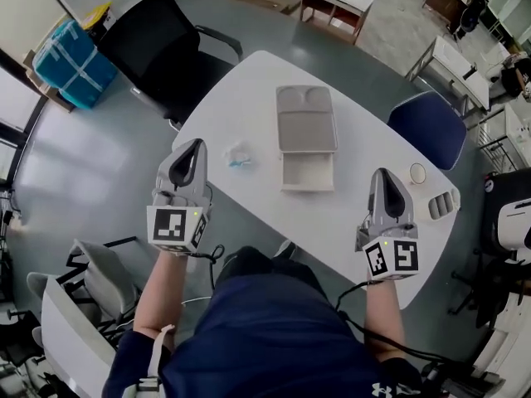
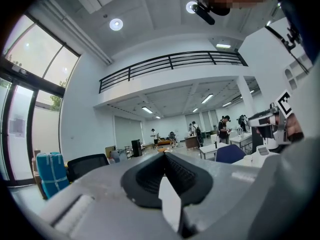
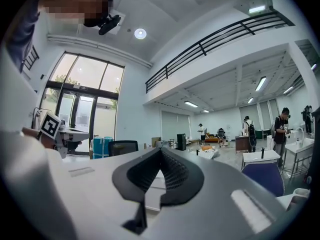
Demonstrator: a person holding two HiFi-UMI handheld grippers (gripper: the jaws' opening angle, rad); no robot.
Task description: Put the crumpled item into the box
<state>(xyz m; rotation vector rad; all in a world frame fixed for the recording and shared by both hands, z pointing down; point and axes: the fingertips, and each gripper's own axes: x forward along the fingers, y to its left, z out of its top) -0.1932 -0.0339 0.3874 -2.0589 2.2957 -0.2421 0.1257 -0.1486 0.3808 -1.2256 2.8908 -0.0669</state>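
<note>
Head view: the left gripper (image 1: pixel 196 146) and right gripper (image 1: pixel 384 175) hover over the near edge of the white table (image 1: pixel 241 98). The crumpled item (image 1: pixel 239 157) lies just ahead and right of the left fingertips, with the open box (image 1: pixel 307 131) beyond it, between both grippers.

Left gripper view: the jaws are pressed together, with nothing between them.

Right gripper view: likewise closed and empty.

The approach looks barely begun. Next, the left jaws should part and tip down over the item.
</note>
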